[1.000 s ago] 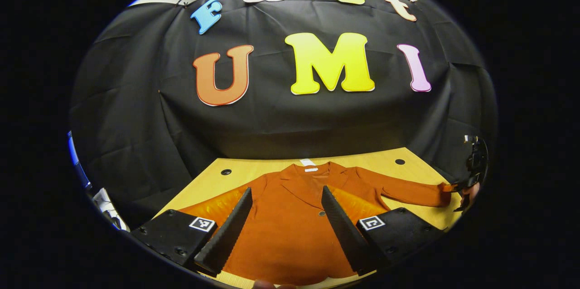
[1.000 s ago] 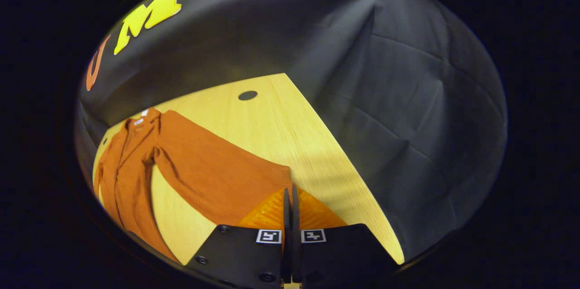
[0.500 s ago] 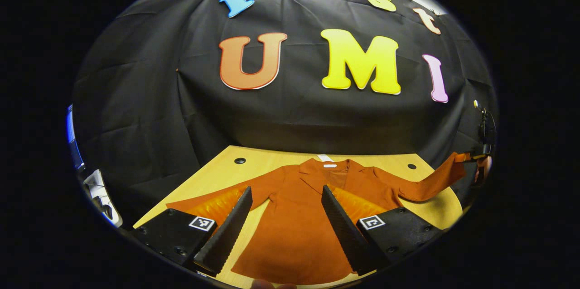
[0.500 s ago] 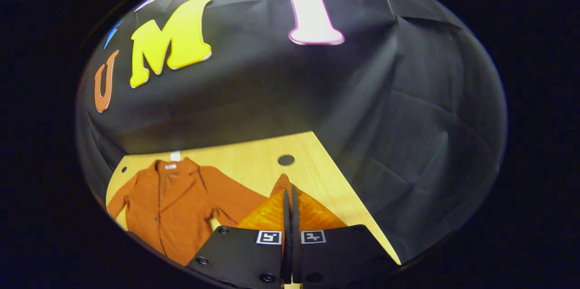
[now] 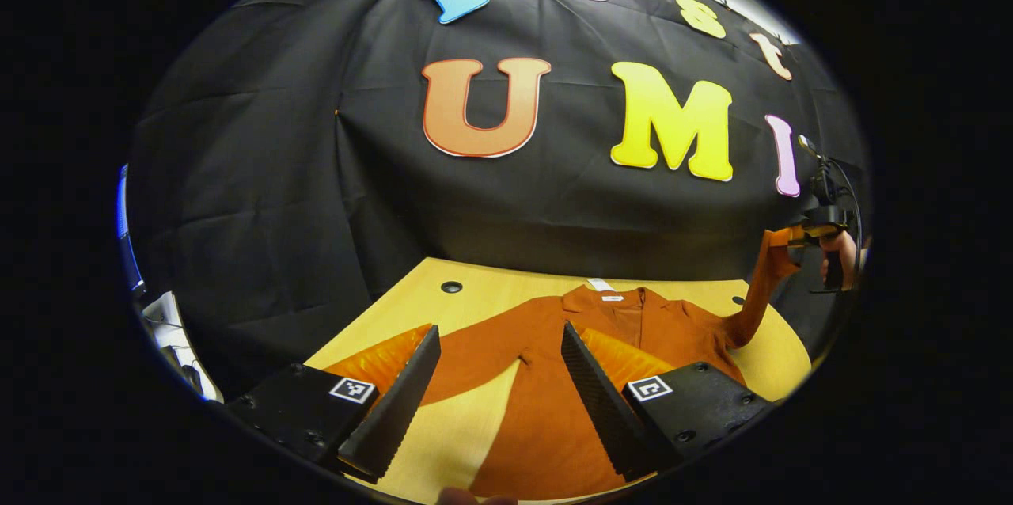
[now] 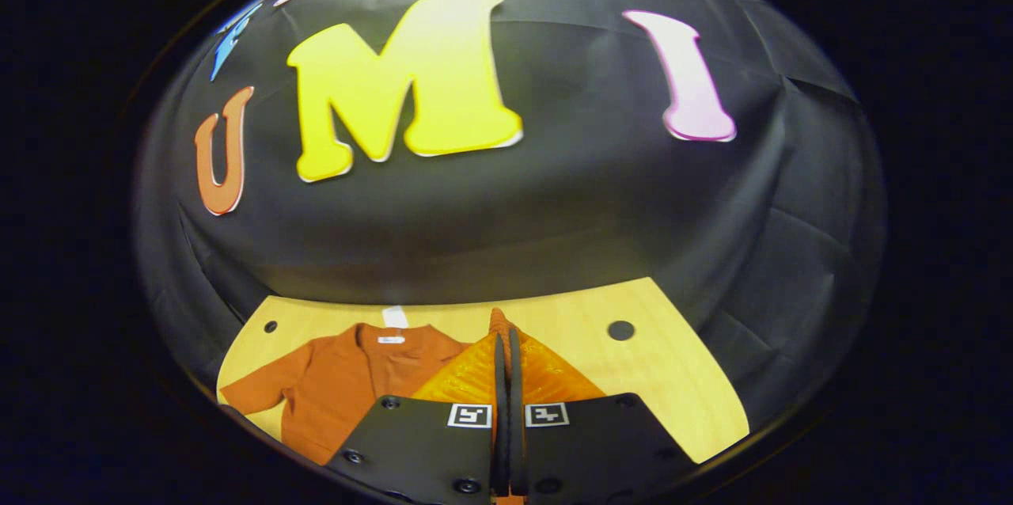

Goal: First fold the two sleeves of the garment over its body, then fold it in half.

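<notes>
Cloth is pinched at the cuff: the right gripper (image 6: 504,347) is clenched, its fingers pressed together with a sliver of the right sleeve (image 5: 756,287) caught between them, and the sleeve is seen in the left gripper view drawn up off the table (image 5: 475,301) in a steep line from the shoulder to the raised gripper at the far edge of the view. The garment (image 5: 554,378), an orange jacket, is laid flat on the wooden table with its collar toward the booth wall and its front up; in the right gripper view its body (image 6: 348,386) is seen below and to the left of the fingers. The left gripper (image 5: 498,386) is held released, jaws spread wide above the left sleeve (image 5: 491,347), which is stretched out flat and not yet folded. Nothing is gripped by it.

Risk is judged to sit mainly in that thin pinch. Only the cuff edge appears to be held, so the fabric could be slipped out if the sleeve is swung across quickly, and it would be dropped short of the body. With the sleeve pulled taut, the shoulder could be dragged and the whole jacket shifted or skewed on the smooth wood, since nothing is pinned by the open left gripper. A crooked lay could also be produced if the cuff is set down twisted, and the later half-fold would then be spoiled.
</notes>
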### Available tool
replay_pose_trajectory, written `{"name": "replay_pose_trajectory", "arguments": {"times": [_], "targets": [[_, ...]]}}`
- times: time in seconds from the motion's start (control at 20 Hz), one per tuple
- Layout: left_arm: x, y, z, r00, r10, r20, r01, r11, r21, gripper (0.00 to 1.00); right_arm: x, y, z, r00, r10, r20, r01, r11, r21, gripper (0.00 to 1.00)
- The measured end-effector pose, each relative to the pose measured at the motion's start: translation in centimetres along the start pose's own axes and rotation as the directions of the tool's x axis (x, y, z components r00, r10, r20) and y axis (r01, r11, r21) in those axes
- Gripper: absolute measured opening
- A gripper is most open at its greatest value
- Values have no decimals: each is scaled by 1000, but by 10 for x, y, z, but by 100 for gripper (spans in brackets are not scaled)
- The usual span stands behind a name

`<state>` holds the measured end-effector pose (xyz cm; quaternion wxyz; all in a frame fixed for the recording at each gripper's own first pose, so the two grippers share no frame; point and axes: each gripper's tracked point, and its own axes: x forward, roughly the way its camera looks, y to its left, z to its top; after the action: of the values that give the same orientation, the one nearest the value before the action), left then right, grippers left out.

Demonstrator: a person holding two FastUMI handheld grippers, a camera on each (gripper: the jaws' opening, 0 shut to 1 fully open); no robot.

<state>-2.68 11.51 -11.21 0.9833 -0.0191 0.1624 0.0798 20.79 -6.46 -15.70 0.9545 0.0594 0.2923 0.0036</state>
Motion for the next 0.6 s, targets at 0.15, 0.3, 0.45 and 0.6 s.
{"name": "replay_pose_trajectory", "arguments": {"times": [0.15, 0.3, 0.45, 0.6], "targets": [[6, 21, -7, 999, 25, -24, -26, 999, -29, 99, 17, 67, 3, 998, 69, -7, -69, 997, -19, 1], [8, 35, -9, 999, 25, -30, -27, 998, -49, 99, 37, 125, -1, 993, 115, -10, -115, 992, -47, 1], [11, 53, -14, 999, 14, -46, -16, 999, -33, 99, 51, 185, -16, 983, 181, -24, -182, 980, -77, 1], [11, 80, -12, 998, 33, -47, -34, 999, -34, 99, 72, 239, -48, 972, 227, -54, -232, 966, -118, 1]]}}
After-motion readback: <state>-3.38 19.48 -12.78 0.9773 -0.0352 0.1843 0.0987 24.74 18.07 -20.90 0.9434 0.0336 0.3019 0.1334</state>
